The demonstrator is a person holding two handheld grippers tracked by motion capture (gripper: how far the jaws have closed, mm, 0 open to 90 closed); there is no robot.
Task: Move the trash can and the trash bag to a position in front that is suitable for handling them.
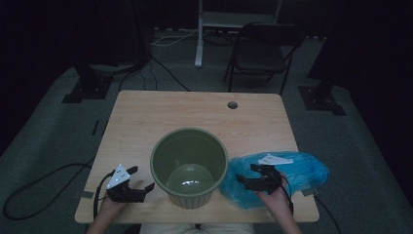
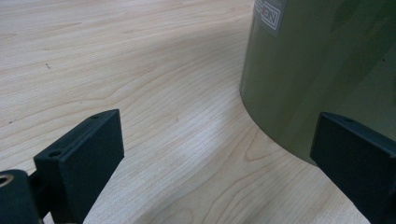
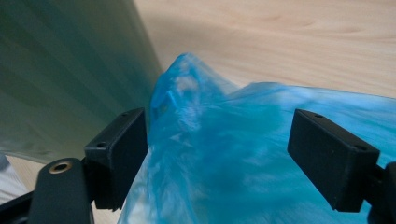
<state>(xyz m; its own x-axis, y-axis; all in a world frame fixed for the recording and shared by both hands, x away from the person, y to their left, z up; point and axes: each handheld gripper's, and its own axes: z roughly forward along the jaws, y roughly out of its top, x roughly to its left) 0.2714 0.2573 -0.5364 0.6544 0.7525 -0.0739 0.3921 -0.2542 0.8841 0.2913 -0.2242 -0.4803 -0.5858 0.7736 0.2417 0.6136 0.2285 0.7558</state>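
Olive-green round plastic bin (image 1: 189,165): upright near the front edge of the light wooden worktop (image 1: 195,109), roughly centred, mouth open upward, inside bare with a glossy floor. Pale label high on its outer wall in the left gripper view.

Crumpled translucent blue plastic bag (image 1: 287,170): lying flat on the worktop just right of the bin, left edge touching the bin's wall, right end reaching near the worktop's right edge.

Left gripper (image 1: 136,181): held low over the worktop at the front left, just left of the bin, jaws spread wide with nothing between them. In the left gripper view (image 2: 217,154), bare wood grain between the jaws, bin wall close behind the right-hand jaw; contact between jaw and bin not determinable.

Right gripper (image 1: 254,178): positioned over the left part of the blue bag, beside the bin. In the right gripper view (image 3: 219,144), jaws wide apart, a raised fold of blue film standing between them, not clamped; bin wall at the left of that view.

Beyond the worktop: dark folding chair (image 1: 260,51) on grey carpeted floor (image 1: 58,122).
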